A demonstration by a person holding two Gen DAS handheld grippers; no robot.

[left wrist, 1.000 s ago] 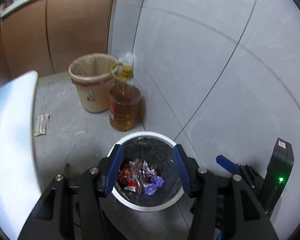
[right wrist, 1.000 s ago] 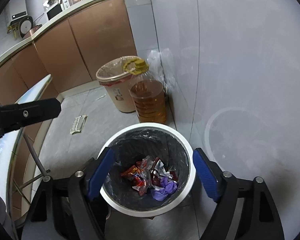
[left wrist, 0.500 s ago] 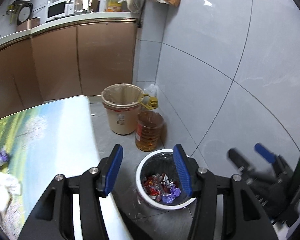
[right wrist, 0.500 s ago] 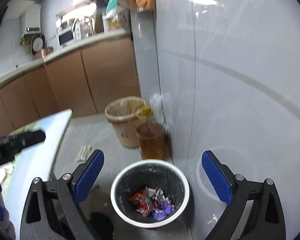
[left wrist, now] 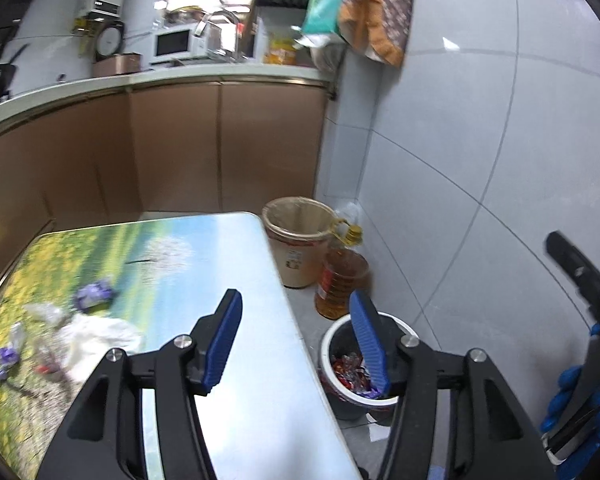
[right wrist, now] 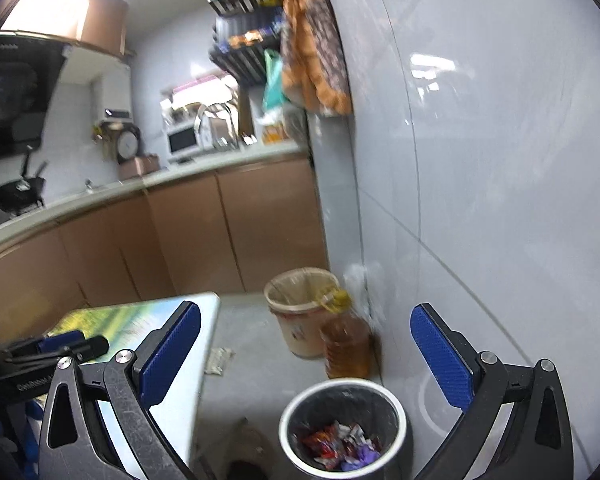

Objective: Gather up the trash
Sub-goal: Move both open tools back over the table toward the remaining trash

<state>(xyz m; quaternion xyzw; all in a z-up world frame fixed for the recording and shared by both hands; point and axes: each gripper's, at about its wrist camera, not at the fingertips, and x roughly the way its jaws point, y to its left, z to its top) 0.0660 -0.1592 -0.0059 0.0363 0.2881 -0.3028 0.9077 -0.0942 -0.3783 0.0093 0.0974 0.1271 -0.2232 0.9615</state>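
A small white-rimmed bin [left wrist: 340,360] [right wrist: 342,428] with a black liner stands on the floor by the wall, holding red, silver and purple wrappers [right wrist: 340,446]. My left gripper [left wrist: 296,340] is open and empty, raised over the table's right edge. My right gripper [right wrist: 304,352] is open wide and empty, high above the bin. On the table [left wrist: 204,264] lie a crumpled white tissue [left wrist: 100,334], purple wrappers [left wrist: 94,294] and other small scraps [left wrist: 8,356], left of the left gripper.
A beige bin [left wrist: 298,250] [right wrist: 302,308] with a liner and a bottle of amber oil [left wrist: 342,286] [right wrist: 346,346] stand by the wall beyond the small bin. Brown kitchen cabinets [left wrist: 180,148] run behind. A grey tiled wall [left wrist: 480,160] is on the right.
Both grippers have risen and pulled back from just over the small bin. The table with its scraps has come into the left view. Both stay open.
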